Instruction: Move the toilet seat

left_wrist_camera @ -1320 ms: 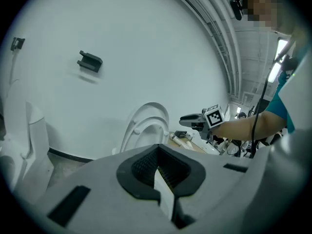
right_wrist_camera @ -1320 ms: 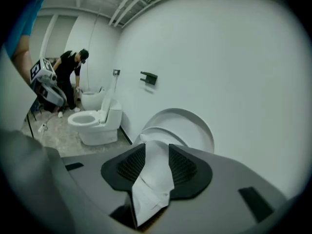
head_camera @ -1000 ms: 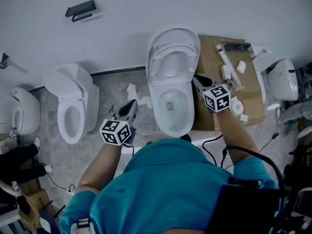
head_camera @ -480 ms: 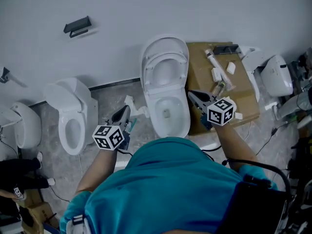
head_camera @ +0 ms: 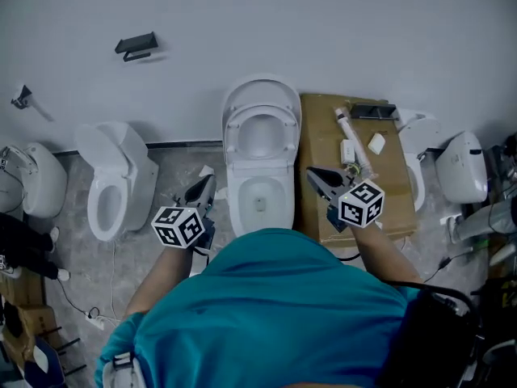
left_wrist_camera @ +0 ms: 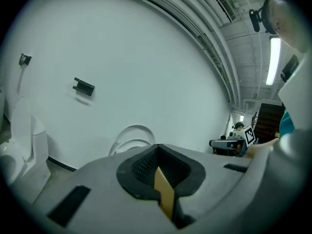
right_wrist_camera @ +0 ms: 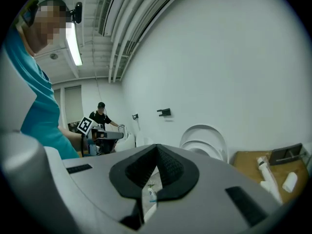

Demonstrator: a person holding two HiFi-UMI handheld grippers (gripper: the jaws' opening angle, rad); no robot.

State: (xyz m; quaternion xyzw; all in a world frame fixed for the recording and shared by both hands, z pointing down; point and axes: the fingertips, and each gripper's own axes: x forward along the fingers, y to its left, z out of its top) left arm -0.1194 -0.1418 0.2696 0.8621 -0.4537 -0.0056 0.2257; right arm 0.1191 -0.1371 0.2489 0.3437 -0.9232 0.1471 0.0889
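Seat (head_camera: 284, 132) and lid (head_camera: 260, 87) of the middle toilet (head_camera: 279, 208) both stand raised, tipped back against the white wall (head_camera: 323, 31). From the head view the seat reads as a narrower white ring nested inside the lid's wider oval. It seems to lean on the lid, though white on white makes the contact hard to judge. Below them the glossy bowl lies open, a small dark spot at its bottom. Neither claw touches the toilet: the left claw (head_camera: 206, 184) hangs just left of the bowl, the right claw (head_camera: 311, 172) just right of it, over a cardboard sheet (head_camera: 319, 136).

The left gripper view looks along black ribbed pads pressed together with nothing between them. Past the grey body only the curved tops of lid and seat show, plus a black bracket (left_wrist_camera: 84, 87) on the wall. The right gripper view shows its own pads likewise pressed together and empty, and the same two white arcs. It also shows what the head view lacks: ceiling ducts (right_wrist_camera: 122, 13), a strip light (right_wrist_camera: 74, 43) and a second person (right_wrist_camera: 101, 112) far off. Only the head view shows the bowl, the mottled grey floor (head_camera: 178, 176), another toilet to the left, and a white tube (head_camera: 341, 120) lying on the flat brown cardboard.
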